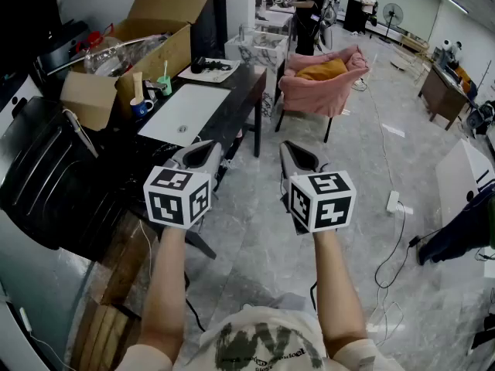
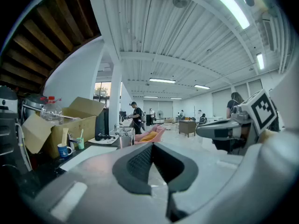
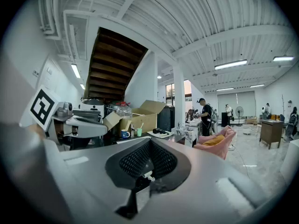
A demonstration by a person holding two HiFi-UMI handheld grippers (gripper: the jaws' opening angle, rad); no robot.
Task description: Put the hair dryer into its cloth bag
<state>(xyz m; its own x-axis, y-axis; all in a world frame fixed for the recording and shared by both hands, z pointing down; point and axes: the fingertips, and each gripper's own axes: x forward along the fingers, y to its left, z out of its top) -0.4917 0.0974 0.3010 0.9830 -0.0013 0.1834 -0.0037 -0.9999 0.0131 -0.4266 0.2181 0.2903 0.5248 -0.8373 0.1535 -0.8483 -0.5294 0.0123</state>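
Grey two-jaw left gripper (image 1: 203,153) and right gripper (image 1: 300,158) hover over marble floor (image 1: 348,168), both closed, empty. Further off, black object (image 1: 209,66), maybe the hair dryer, lies on pale sheet (image 1: 226,72) at dark counter's (image 1: 241,93) far end.

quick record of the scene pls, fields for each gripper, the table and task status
left gripper: shut, empty, held in the air near the table's edge
right gripper: shut, empty, held in the air over the floor
table: black; holds a white mat, cardboard box, blue mug
task status: not begun, nothing held
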